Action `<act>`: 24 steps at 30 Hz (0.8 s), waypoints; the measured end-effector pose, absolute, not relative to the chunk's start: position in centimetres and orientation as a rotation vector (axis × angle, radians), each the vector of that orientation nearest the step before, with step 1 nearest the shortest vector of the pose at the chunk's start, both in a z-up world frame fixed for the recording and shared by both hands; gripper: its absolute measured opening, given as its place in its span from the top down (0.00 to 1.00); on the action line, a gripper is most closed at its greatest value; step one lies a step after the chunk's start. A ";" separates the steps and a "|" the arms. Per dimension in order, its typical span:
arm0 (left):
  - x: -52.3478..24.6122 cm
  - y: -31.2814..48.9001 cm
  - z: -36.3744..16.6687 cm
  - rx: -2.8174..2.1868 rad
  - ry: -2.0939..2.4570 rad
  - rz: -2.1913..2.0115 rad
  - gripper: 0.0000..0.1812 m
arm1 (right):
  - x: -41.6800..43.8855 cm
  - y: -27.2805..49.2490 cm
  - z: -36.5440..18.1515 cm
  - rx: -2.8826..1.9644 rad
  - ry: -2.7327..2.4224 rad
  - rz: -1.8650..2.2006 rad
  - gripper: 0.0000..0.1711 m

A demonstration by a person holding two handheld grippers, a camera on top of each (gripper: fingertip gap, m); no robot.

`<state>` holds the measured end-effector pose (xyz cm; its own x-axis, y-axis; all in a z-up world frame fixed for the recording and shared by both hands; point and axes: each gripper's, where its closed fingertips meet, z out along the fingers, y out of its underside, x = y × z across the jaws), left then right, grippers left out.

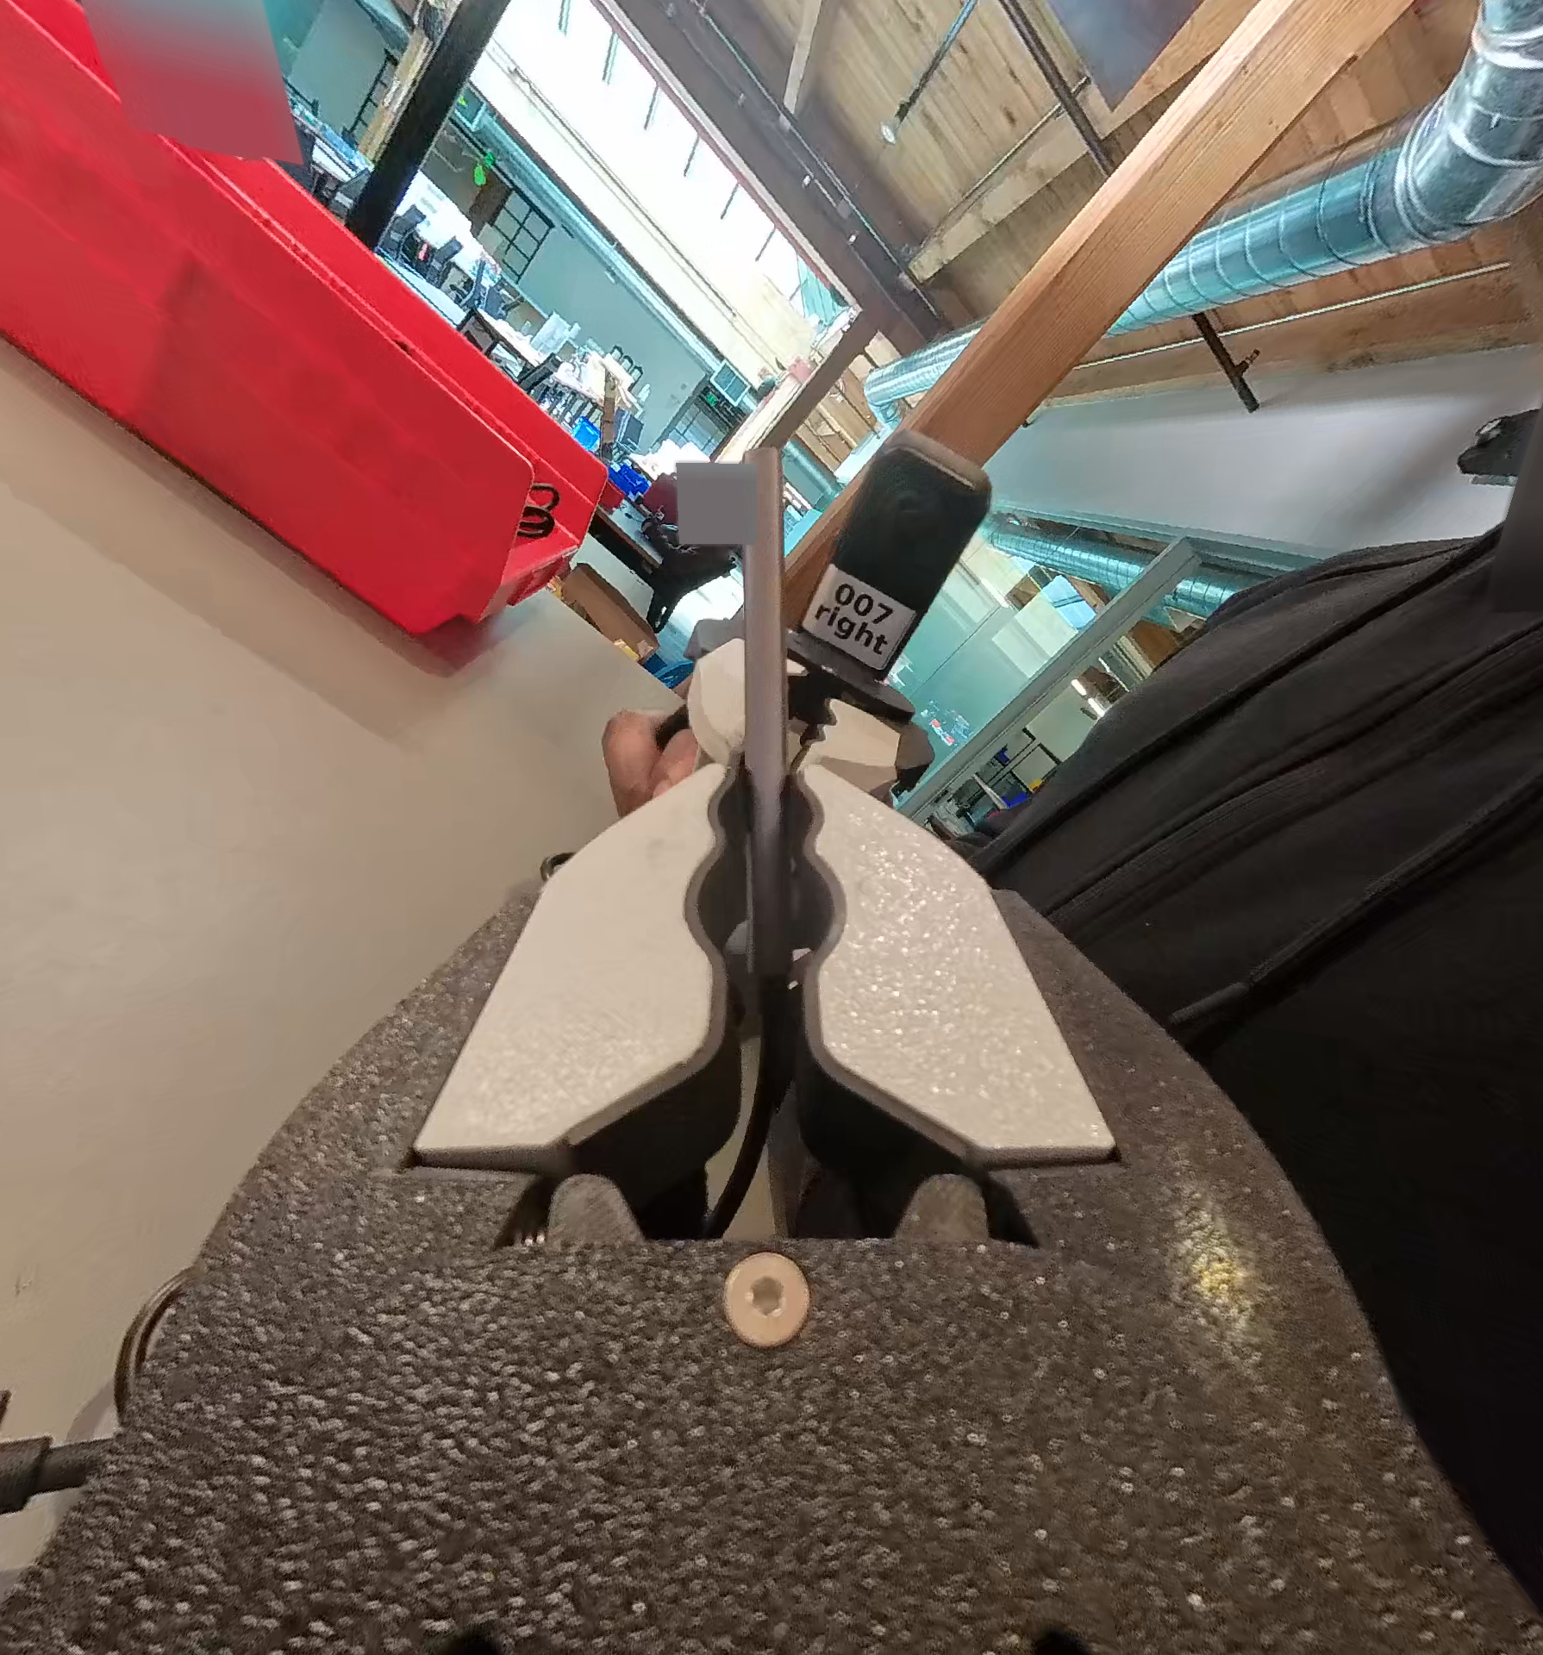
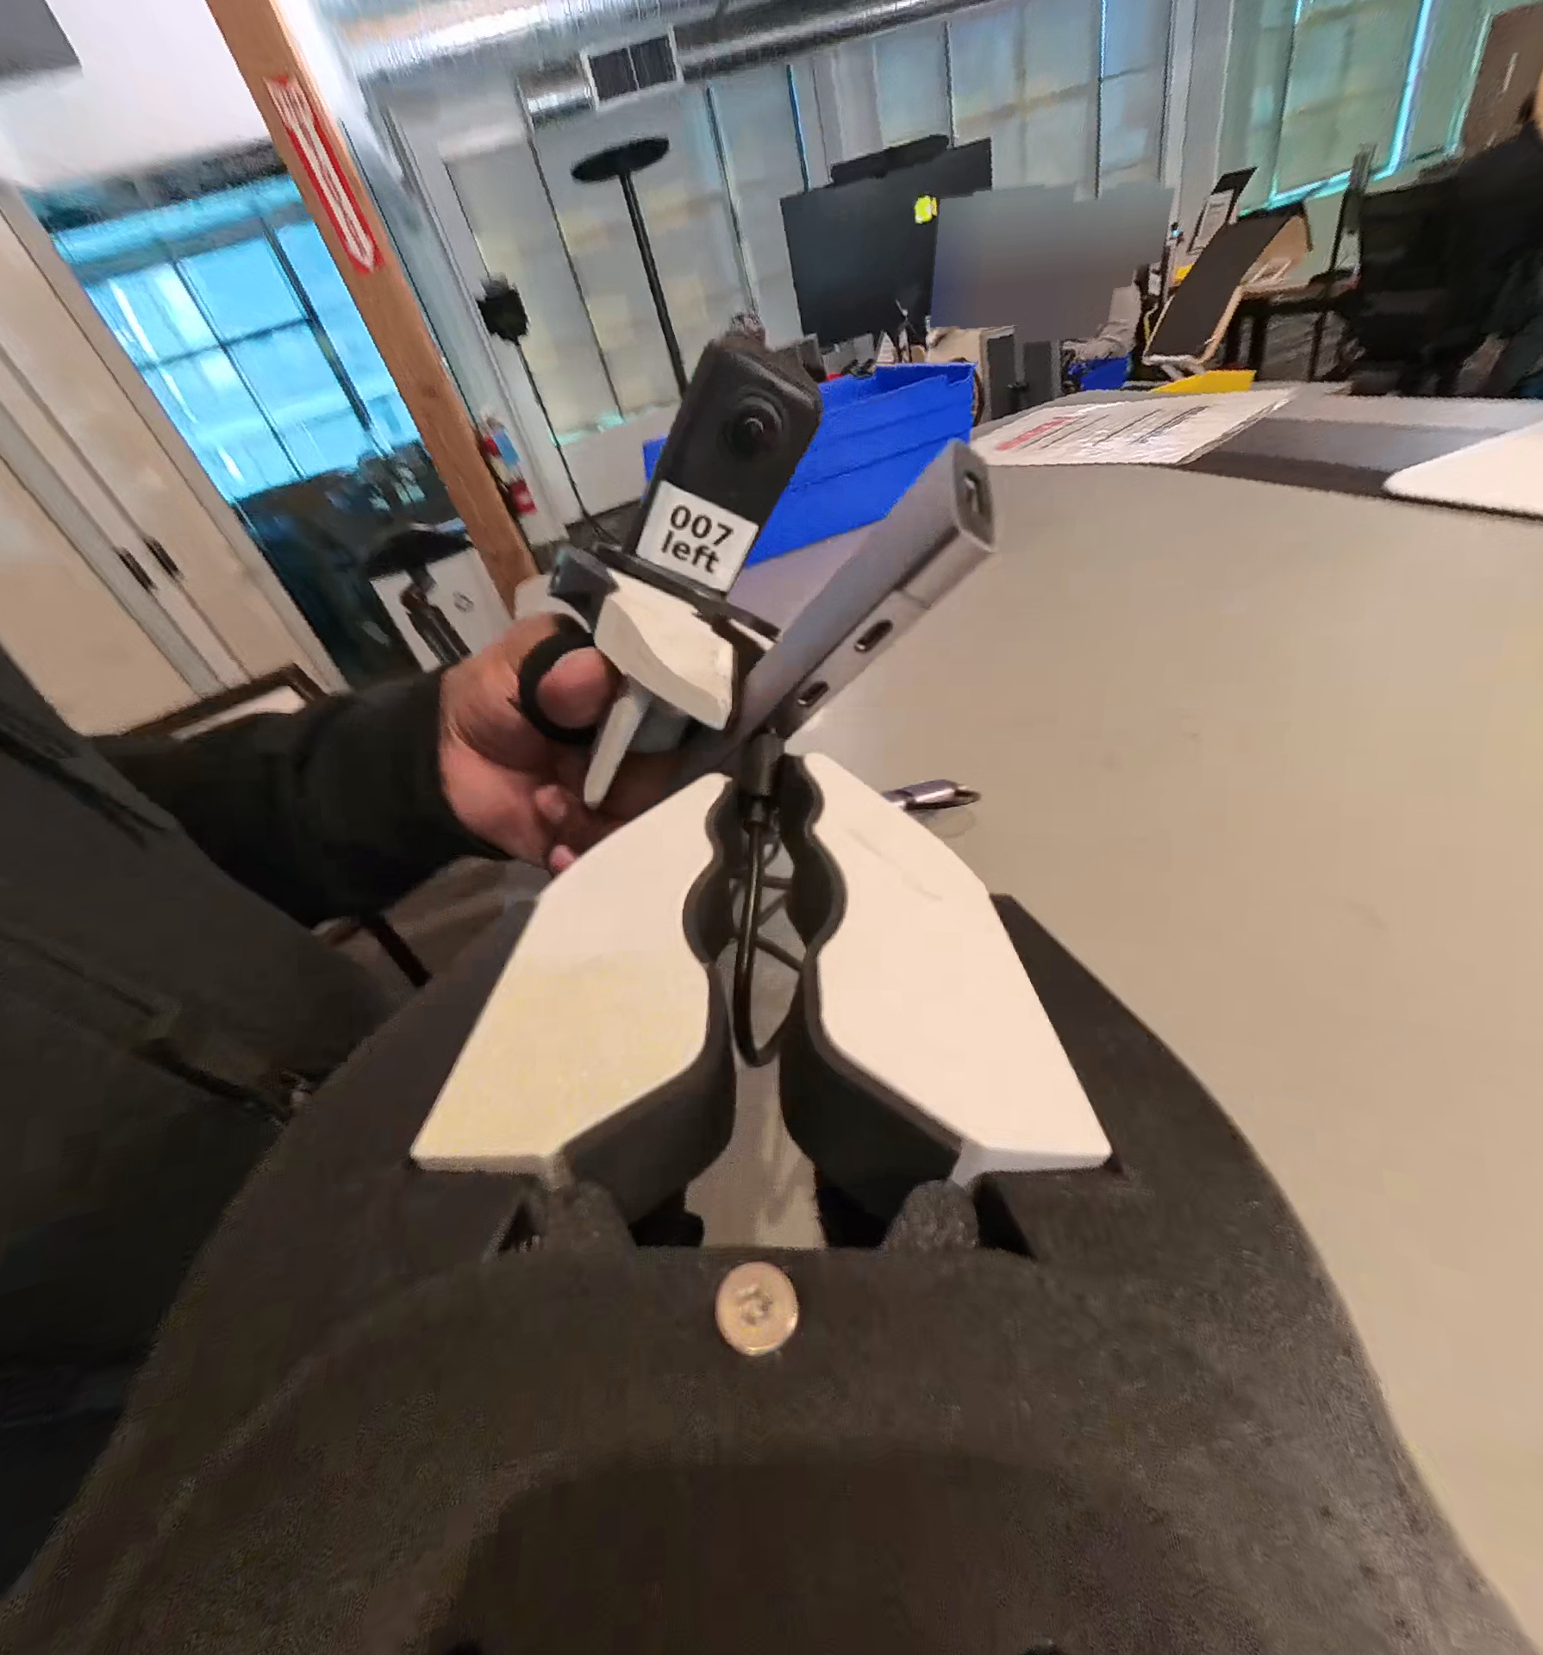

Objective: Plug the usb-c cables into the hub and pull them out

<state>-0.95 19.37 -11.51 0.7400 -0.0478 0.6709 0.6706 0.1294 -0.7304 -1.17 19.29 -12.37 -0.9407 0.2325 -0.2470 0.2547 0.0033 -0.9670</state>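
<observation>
My left gripper (image 1: pixel 763 793) is shut on a thin grey hub (image 1: pixel 763 627), which stands edge-on above the fingertips. A black cable (image 1: pixel 750 1128) hangs down between the fingers. In the right wrist view the hub (image 2: pixel 884 573) slants up to the right, with several ports along its near edge. My right gripper (image 2: pixel 761 793) is shut on the black usb-c cable's plug (image 2: pixel 761 766). The plug's tip meets the hub's lower end; I cannot tell how deep it sits. A hand (image 2: pixel 499 761) holds the left gripper (image 2: pixel 705 681) just beyond my right fingertips.
Red bins (image 1: pixel 257 358) stand on the pale table (image 1: pixel 168 851) to the left. A black bag (image 1: pixel 1332 806) lies on the right. Another grey plug (image 2: pixel 929 795) lies on the table (image 2: pixel 1243 851) beyond the right gripper. A blue bin (image 2: pixel 848 457) stands behind the hub. Both grippers' tips are close together, under 4 cm apart.
</observation>
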 end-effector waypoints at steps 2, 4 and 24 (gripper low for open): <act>-0.8 19.1 -11.5 -1.367 -0.552 -0.551 0.95 | -1.0 19.0 -12.3 0.588 2.137 -2.107 0.95; -0.5 18.7 -11.7 -1.408 -0.528 -0.528 0.95 | -0.7 18.6 -12.5 0.603 2.086 -2.078 0.95; 1.8 12.6 -11.9 -1.768 -0.146 -0.212 0.95 | 1.5 11.7 -12.6 0.394 2.530 -1.969 0.95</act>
